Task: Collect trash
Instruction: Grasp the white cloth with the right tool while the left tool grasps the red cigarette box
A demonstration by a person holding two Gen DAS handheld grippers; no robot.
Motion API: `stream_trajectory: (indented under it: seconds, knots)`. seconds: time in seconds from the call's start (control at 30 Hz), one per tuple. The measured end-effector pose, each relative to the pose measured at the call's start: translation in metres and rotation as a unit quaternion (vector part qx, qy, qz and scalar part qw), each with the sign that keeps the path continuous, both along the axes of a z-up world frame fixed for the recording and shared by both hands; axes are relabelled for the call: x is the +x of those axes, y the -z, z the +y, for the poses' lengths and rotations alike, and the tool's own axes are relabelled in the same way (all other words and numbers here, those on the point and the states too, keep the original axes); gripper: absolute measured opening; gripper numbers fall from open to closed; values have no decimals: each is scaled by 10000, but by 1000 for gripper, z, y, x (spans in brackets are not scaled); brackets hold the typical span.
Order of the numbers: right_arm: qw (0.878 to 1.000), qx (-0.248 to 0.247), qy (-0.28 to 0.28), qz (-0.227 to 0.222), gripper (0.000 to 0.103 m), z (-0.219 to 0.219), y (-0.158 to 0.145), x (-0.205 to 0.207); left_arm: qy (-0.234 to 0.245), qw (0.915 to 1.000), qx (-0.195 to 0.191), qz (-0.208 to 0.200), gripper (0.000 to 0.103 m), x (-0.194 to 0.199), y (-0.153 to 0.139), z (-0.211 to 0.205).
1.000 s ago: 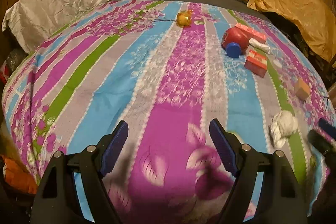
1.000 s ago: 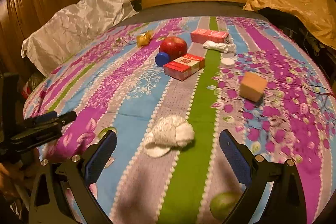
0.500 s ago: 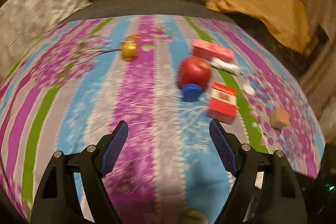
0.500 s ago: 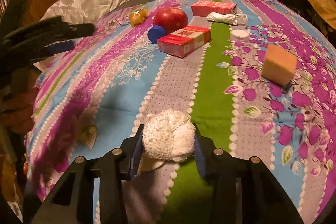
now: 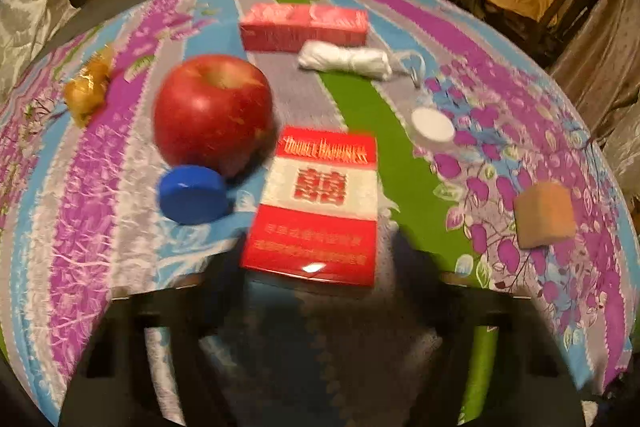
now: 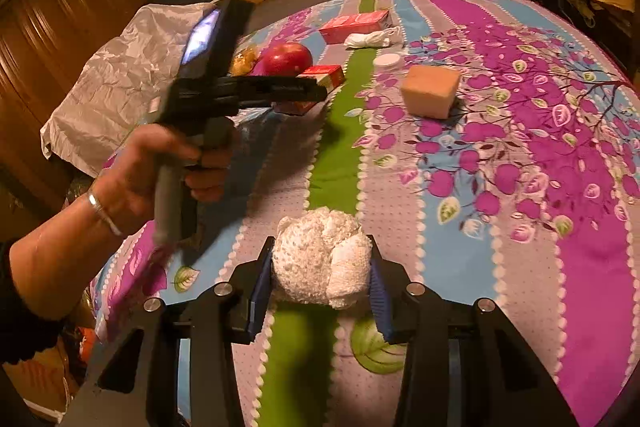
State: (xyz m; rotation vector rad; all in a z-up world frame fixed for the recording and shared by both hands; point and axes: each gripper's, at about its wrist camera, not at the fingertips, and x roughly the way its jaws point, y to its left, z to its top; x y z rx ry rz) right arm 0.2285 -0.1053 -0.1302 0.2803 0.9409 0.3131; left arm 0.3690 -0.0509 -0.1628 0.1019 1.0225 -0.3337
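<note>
Since half a second ago, your left gripper (image 5: 316, 267) has swept in on the red cigarette pack (image 5: 316, 205), which now lies between its blurred fingers, long axis running straight away from the camera, its printed title at the far end. Whether those fingers are touching it, you cannot tell. Your right gripper (image 6: 318, 293) is clamped on the crumpled white paper wad (image 6: 322, 263), held at its fingertips above the striped bedspread (image 6: 520, 147). Beside the pack sit a red apple (image 5: 212, 113) and a blue cap (image 5: 192, 194).
</note>
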Motion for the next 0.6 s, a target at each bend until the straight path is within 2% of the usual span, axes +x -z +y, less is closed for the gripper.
stream_trajectory:
  seconds: [0.13, 0.27, 0.6]
  knots:
    - [9999, -47, 76, -90, 44, -3, -5, -5, -84, 9993, -217, -277, 54, -32, -14, 8]
    - [9995, -219, 74, -232, 44, -4, -15, -15, -244, 9979, -264, -536, 54, -95, -32, 32]
    - [9989, -316, 13, -360, 44, 0, -34, -63, -733, 9963, -94, -441, 54, -218, -51, 81]
